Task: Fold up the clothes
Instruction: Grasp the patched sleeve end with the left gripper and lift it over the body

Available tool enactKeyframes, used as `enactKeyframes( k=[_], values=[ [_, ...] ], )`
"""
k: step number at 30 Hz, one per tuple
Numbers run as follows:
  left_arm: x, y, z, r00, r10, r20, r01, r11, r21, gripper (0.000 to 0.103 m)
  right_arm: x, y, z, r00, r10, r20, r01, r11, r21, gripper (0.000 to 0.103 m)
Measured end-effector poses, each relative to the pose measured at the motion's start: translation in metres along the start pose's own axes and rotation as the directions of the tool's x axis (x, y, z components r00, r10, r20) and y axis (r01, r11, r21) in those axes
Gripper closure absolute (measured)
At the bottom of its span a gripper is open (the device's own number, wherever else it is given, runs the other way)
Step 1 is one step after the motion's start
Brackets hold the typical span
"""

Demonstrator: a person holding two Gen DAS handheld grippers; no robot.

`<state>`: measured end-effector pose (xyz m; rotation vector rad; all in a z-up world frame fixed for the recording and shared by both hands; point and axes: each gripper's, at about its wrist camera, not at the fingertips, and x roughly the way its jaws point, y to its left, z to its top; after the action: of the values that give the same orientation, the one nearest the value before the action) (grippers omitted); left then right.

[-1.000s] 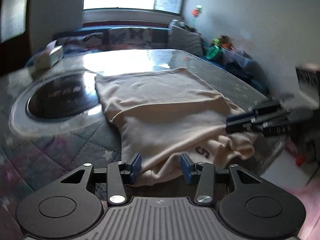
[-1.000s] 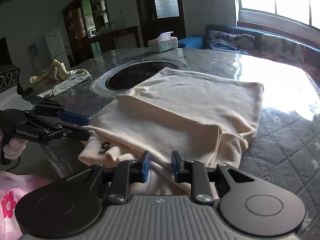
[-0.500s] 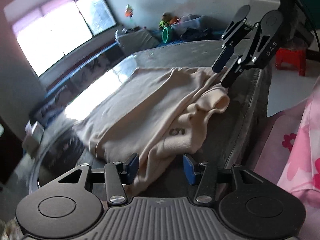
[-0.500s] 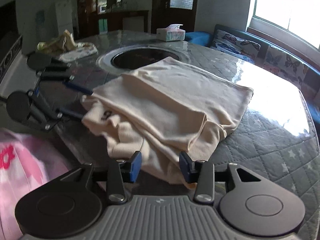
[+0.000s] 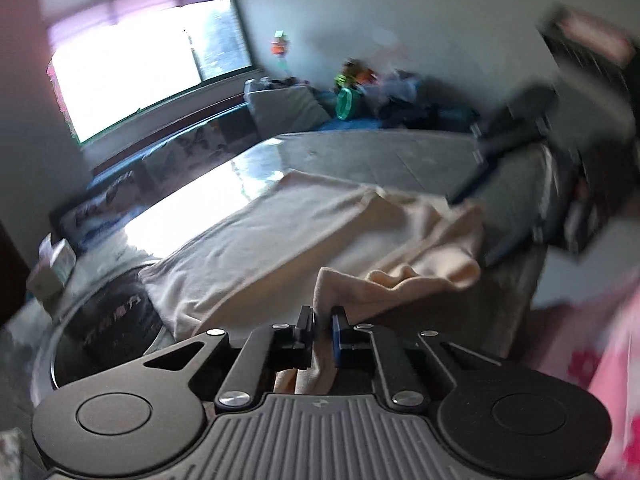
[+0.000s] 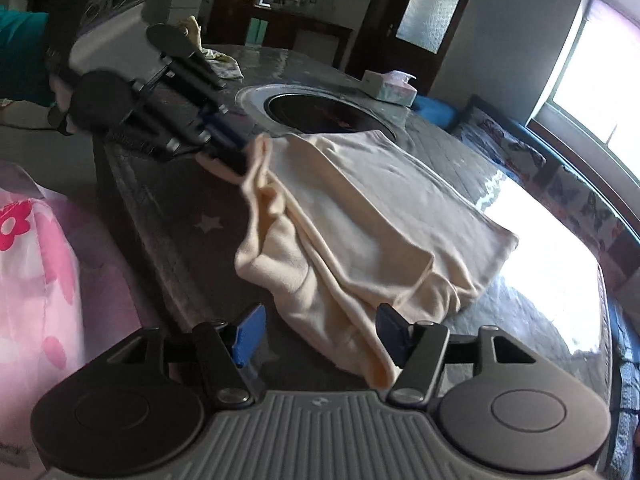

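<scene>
A cream garment (image 5: 304, 236) lies partly folded on the grey quilted table (image 5: 384, 152). My left gripper (image 5: 322, 326) is shut on a near corner of the garment, and the cloth runs down between its jaws. It also shows in the right wrist view (image 6: 236, 152), pinching the lifted cloth corner. My right gripper (image 6: 320, 334) is open, its jaws on either side of the garment's (image 6: 372, 220) near bunched end, with cloth lying between them. The right gripper shows blurred in the left wrist view (image 5: 476, 208), at the garment's far end.
A round dark hotplate recess (image 6: 324, 112) sits in the table beyond the garment. A tissue box (image 6: 390, 87) stands past it, and crumpled cloths (image 6: 216, 62) lie at the far left. Pink floral fabric (image 6: 36, 248) is at the table's near edge. A window bench (image 5: 168, 152) runs behind.
My left gripper has closed on the garment's corner and lifted it. My right gripper has stayed open and moved in over the bunched end. Both views have swung.
</scene>
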<state>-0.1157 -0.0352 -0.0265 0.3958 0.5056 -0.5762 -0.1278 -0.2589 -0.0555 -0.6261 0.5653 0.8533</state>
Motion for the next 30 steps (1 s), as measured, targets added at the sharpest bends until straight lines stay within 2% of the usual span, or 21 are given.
enactKeyframes(
  k=[3,7,9,12,13,17,20,22,24,30],
  values=[
    [0.004,0.015,0.008,1.0,-0.018,-0.002,0.018,0.997,-0.077,0.093,0.011,0.0,0.0,1.0,0.001,0.018,-0.001,1.0,-0.024,0.041],
    [0.01,0.026,0.014,0.999,-0.039,-0.007,0.038,0.993,-0.112,0.093,0.019,0.001,0.005,0.997,-0.014,0.073,0.019,0.997,-0.069,0.041],
    [0.013,0.031,0.014,0.999,-0.047,-0.014,0.045,0.991,-0.127,0.093,0.024,0.0,0.009,0.996,-0.018,0.093,0.027,0.995,-0.094,0.045],
    [0.014,0.033,0.012,0.998,-0.055,-0.021,0.051,0.99,-0.133,0.092,0.034,-0.004,0.014,0.998,0.004,0.06,0.002,0.996,-0.087,0.061],
    [0.013,0.033,0.011,0.998,-0.059,-0.021,0.056,0.99,-0.13,0.09,0.036,-0.008,0.015,0.998,0.029,0.049,-0.026,0.998,-0.064,0.074],
    [0.006,0.032,0.003,0.998,-0.059,-0.024,0.056,0.992,-0.113,0.086,0.041,-0.03,0.023,0.995,0.096,0.012,-0.096,0.993,0.063,0.089],
    [-0.001,0.026,-0.003,0.999,-0.037,-0.028,0.034,0.996,-0.077,0.083,0.042,-0.046,0.03,0.99,0.139,0.008,-0.139,0.978,0.156,0.09],
    [-0.005,0.022,-0.008,0.999,-0.021,-0.032,0.019,0.998,-0.058,0.071,0.041,-0.053,0.033,0.988,0.156,0.008,-0.155,0.97,0.19,0.09],
    [-0.008,0.019,-0.012,0.999,-0.008,-0.032,0.007,0.999,-0.031,0.065,0.041,-0.058,0.036,0.986,0.169,0.008,-0.167,0.962,0.216,0.09],
    [-0.012,0.007,-0.025,0.999,0.003,-0.032,-0.001,0.999,0.054,0.061,0.04,-0.066,0.042,0.985,0.174,0.011,-0.172,0.953,0.248,0.09]
  ],
)
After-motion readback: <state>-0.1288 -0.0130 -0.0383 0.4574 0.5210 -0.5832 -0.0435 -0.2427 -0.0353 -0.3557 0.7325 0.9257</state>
